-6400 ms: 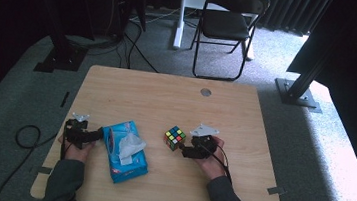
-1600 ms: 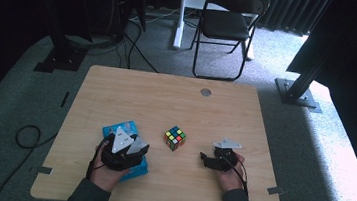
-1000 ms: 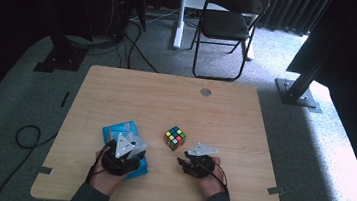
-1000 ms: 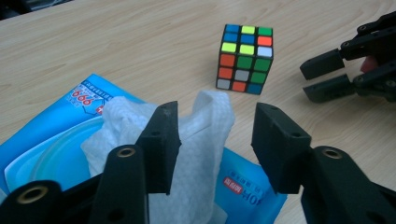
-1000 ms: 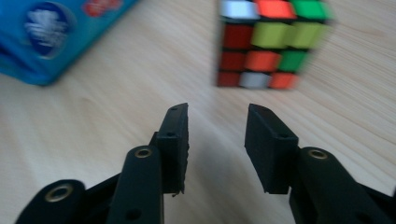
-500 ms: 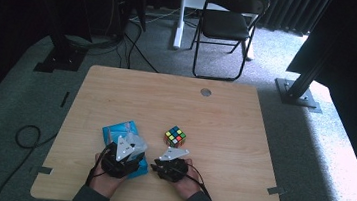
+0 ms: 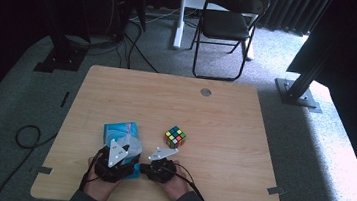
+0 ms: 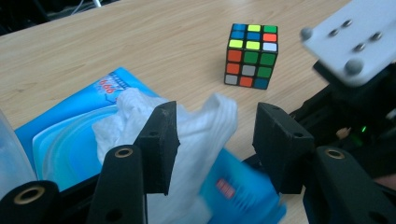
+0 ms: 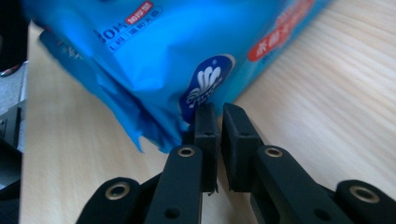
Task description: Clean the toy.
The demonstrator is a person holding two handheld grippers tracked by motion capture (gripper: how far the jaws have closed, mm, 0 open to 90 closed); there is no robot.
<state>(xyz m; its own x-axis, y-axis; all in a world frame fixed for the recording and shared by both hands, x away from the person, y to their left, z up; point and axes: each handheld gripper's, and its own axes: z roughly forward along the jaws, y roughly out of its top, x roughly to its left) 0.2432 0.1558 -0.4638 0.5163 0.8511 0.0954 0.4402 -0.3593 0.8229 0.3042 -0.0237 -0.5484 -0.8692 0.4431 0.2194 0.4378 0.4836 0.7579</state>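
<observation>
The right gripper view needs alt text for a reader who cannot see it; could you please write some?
The right gripper, its two black jaws shut with a thin gap and nothing visibly between them, points at the end of a blue tissue pack and reaches its edge. The pack lies on a light wooden table, with a white emblem and red label on its wrapper.

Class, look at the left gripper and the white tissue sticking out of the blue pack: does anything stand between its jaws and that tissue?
Nothing visible does. The left gripper has its jaws apart with the white tissue already rising between them from the blue pack; whether a pad touches it is unclear. The cube stands well beyond.
</observation>
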